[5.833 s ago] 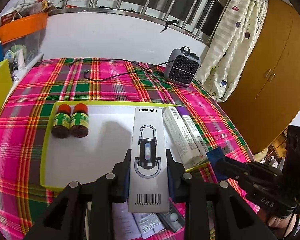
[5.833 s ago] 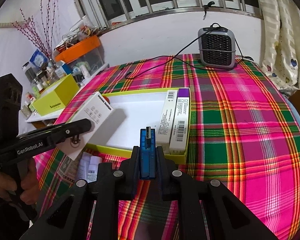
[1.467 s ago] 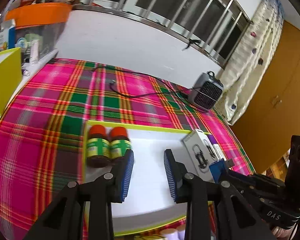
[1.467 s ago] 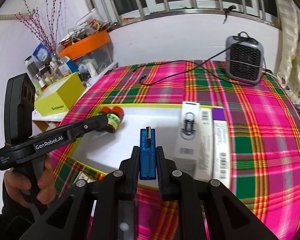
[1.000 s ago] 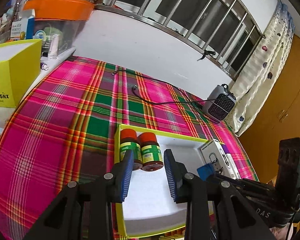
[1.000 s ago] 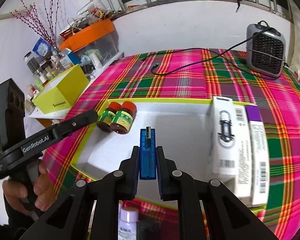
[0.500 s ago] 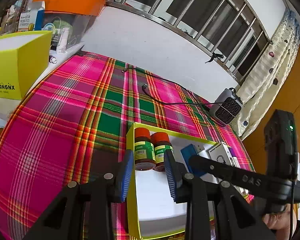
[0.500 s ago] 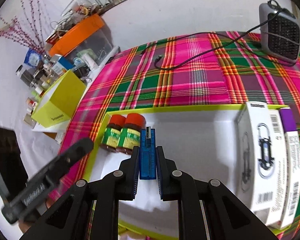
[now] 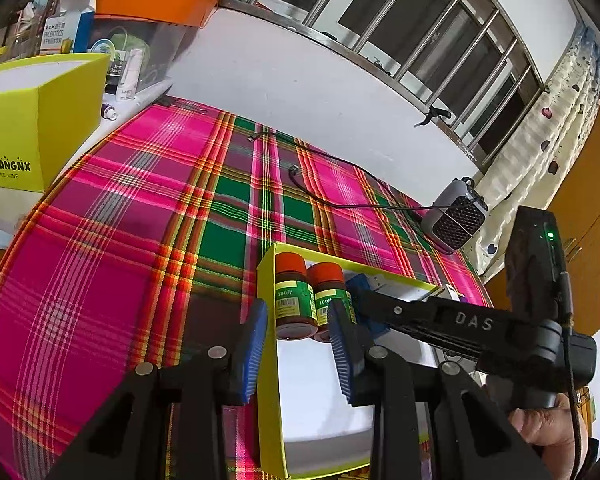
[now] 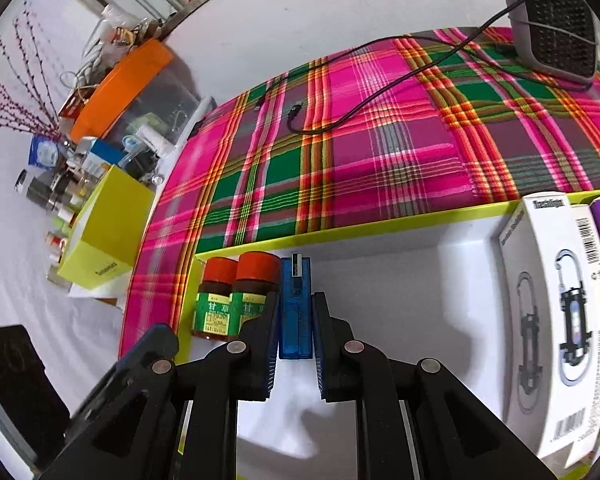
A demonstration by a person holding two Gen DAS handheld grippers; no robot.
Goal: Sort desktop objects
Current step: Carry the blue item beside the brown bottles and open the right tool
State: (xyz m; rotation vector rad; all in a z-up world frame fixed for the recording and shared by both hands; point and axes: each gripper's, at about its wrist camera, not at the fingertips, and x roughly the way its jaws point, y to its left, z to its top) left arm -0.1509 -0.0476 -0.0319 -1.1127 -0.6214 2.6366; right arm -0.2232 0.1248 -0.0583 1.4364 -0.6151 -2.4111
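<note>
Right tool (image 10: 296,320) grips blue USB stick (image 10: 296,312) (beside two bottles (image 10: 236,300)).

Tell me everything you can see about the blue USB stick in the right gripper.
The USB stick is a slim, translucent blue plastic block with a bare metal plug at its far end. The right gripper is shut on it, pads pressing its two long sides, plug pointing away from the camera. It is held over the white floor of the yellow-rimmed tray, right beside the nearer of two red-capped bottles; whether it touches that bottle or the tray is unclear.
</note>
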